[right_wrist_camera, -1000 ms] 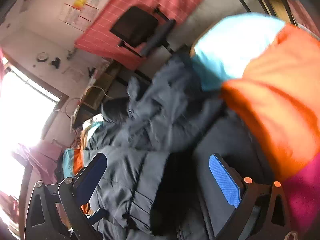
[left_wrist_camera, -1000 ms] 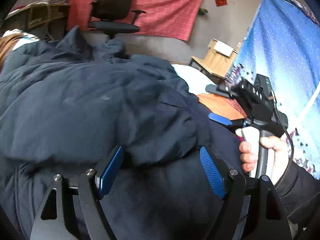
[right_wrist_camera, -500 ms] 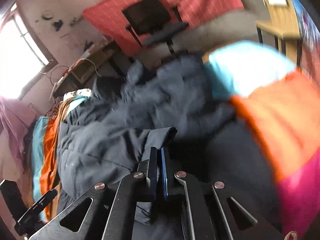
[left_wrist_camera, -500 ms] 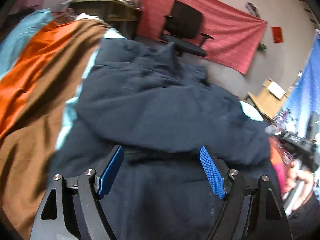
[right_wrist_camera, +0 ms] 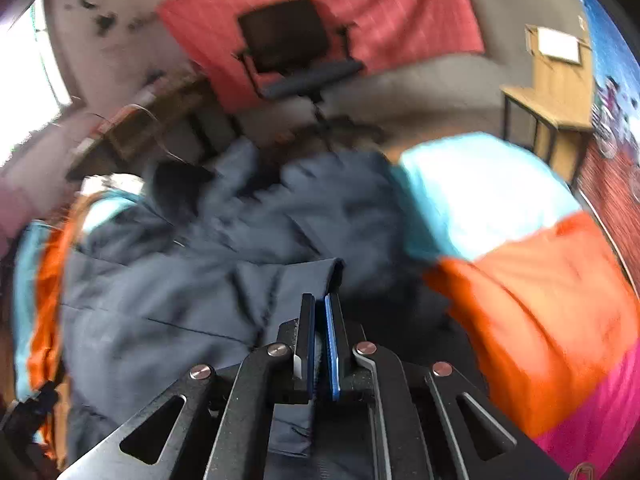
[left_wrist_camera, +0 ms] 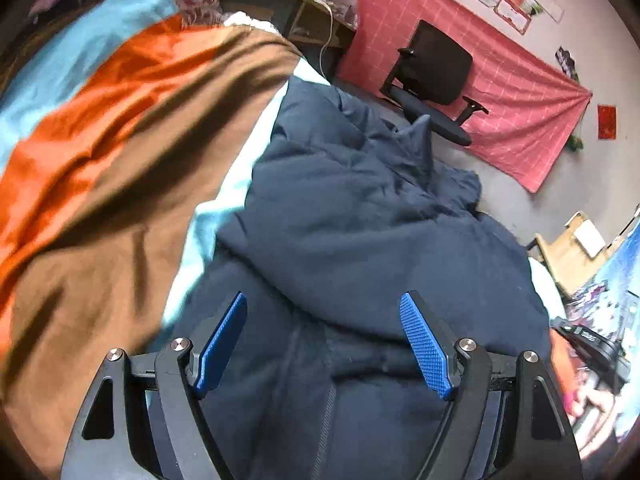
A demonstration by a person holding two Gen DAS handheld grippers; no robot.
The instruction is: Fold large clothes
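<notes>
Our right gripper (right_wrist_camera: 319, 312) has just clamped onto the navy jacket's (left_wrist_camera: 360, 216) edge — fold under way; our left gripper (left_wrist_camera: 324, 344) hovers wide open.

Both wrist cameras sit close above the dark jacket (left_wrist_camera: 360, 240), looking forward along their fingers toward the far wall. Each shares the office chair (left_wrist_camera: 436, 80) before the red cloth (right_wrist_camera: 320, 20): at 1 o'clock from the left, 12 o'clock from the right.

A striped bedspread (left_wrist_camera: 120, 152) – orange, brown, pale blue – with a black office chair (left_wrist_camera: 436, 80) before a red wall cloth (left_wrist_camera: 512, 96).
</notes>
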